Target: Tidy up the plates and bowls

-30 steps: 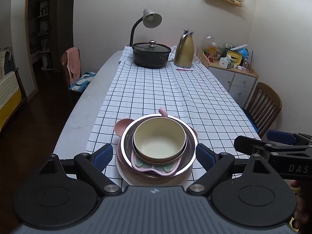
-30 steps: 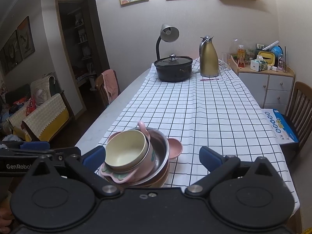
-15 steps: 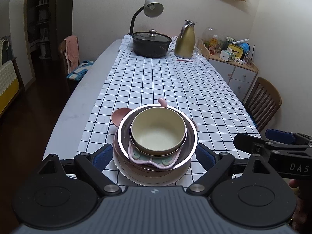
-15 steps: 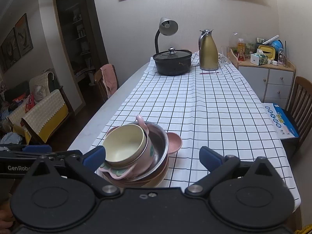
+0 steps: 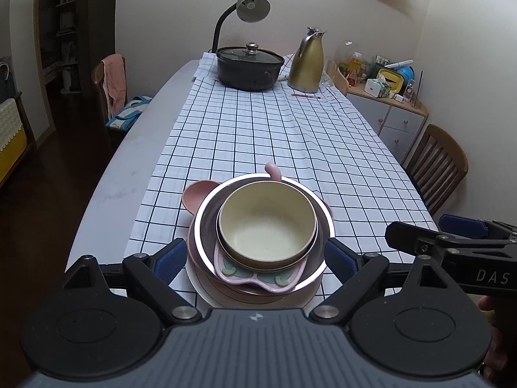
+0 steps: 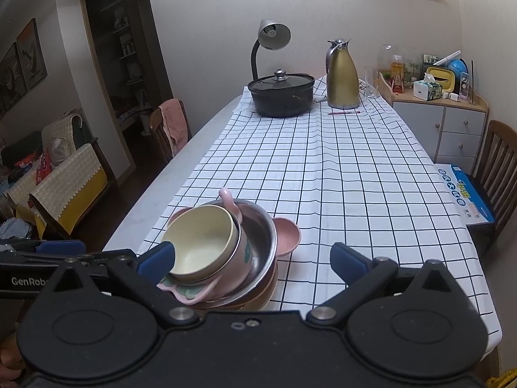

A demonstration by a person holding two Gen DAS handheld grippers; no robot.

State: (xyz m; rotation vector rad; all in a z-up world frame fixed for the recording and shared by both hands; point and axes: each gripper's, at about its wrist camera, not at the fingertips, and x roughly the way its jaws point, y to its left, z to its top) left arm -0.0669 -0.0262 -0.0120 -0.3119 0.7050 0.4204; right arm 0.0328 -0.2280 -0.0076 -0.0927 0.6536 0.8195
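While you hold both grippers low at the near end of the table [image 5: 129,174], the stack of dishes sits on the checked cloth [image 5: 258,135] close to the near edge, toward its left side. Your left gripper [image 5: 255,258] is spread wide, its blue pads [image 5: 169,258] flanking the stack on either side with nothing gripped. On top sits a cream bowl [image 5: 266,226], nested in a pink bowl with green marks [image 6: 240,255], inside a steel bowl [image 5: 324,223], over a brown plate [image 5: 226,291] at the bottom. A pink ear-shaped dish [image 5: 194,194] pokes out behind the stack. Your right gripper [image 6: 253,260] is also wide open and empty; its left pad [image 6: 156,258] appears in front of the cream bowl's rim, though contact cannot be told. At the far end stand a black pot [image 5: 247,69], a gold jug [image 5: 305,63] and a lamp [image 5: 252,8].
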